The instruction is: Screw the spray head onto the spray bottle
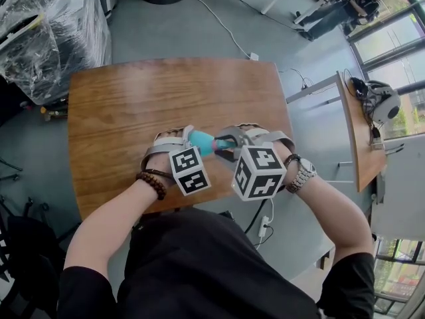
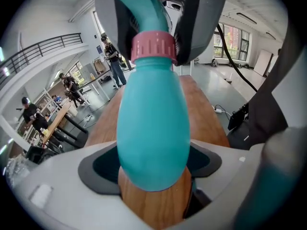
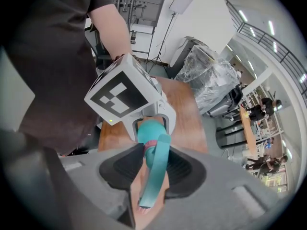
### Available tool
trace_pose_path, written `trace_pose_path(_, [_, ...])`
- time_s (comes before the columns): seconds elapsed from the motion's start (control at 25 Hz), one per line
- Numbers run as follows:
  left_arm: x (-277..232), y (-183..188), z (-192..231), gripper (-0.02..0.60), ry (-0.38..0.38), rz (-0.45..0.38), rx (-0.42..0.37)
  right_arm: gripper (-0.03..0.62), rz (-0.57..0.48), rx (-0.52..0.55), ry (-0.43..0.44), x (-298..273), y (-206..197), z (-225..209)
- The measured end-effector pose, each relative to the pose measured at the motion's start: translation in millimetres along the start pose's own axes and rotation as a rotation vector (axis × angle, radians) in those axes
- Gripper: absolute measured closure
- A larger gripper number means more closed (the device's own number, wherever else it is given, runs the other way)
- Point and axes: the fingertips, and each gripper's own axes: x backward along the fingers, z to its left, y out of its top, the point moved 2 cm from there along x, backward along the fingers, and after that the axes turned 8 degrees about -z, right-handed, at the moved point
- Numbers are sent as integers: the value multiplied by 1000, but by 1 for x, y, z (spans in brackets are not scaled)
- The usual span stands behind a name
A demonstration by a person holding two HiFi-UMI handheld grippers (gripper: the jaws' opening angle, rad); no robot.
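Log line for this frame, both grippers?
left gripper: shut on teal plastic spray bottle | right gripper: shut on teal spray head, pink collar on bottle neck | both over wooden table

Teal spray bottle (image 2: pixel 152 128) lies sideways, teal spray head (image 3: pixel 156 169) and pink collar (image 2: pixel 152 46) on neck.

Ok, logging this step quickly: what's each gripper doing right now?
Left gripper: closed on the spray bottle, holding its body.
Right gripper: closed on the spray head.
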Motion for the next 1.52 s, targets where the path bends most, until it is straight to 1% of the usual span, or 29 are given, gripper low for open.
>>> trace_pose_path(0.2, [5,-1,4,164,27,-31,-9,470,-28,-36,14,2,5,-2])
trace_pose_path(0.4, [8,0,3,169,30,-50,15,470,-61,-108,18,4,9,-4])
trace_pose_path(0.56, [10,1,2,170,41,-99,38,470,-133,-244,35,7,13,-8])
trace_pose_path(0.68, [11,2,4,170,64,-111,36,470,-178,-329,39,8,14,-9])
trace_pose_path(0.8, [11,2,5,172,75,-105,43,470,-209,-420,25,8,12,-12])
trace_pose_path(0.92, [8,0,6,172,93,-90,43,470,-233,-555,4,6,8,-14])
trace_pose_path(1.0, [6,-4,6,172,109,-60,25,470,-224,-635,-11,3,3,-14])
trace_pose_path(1.08, [3,-5,6,172,115,-40,15,470,-203,-684,-23,0,-1,-13])
trace_pose_path(1.16, [1,-6,4,172,104,-36,25,470,-185,-681,-29,-2,-3,-13])
trace_pose_path(1.24, [-1,-5,1,172,90,-43,38,469,-174,-646,-32,-2,-3,-12])
trace_pose_path(1.44, [-2,-1,-4,172,70,-69,61,468,-174,-608,-22,0,0,-7])
trace_pose_path(1.52, [-3,1,-5,170,68,-75,60,458,-171,-583,-16,2,1,-5])
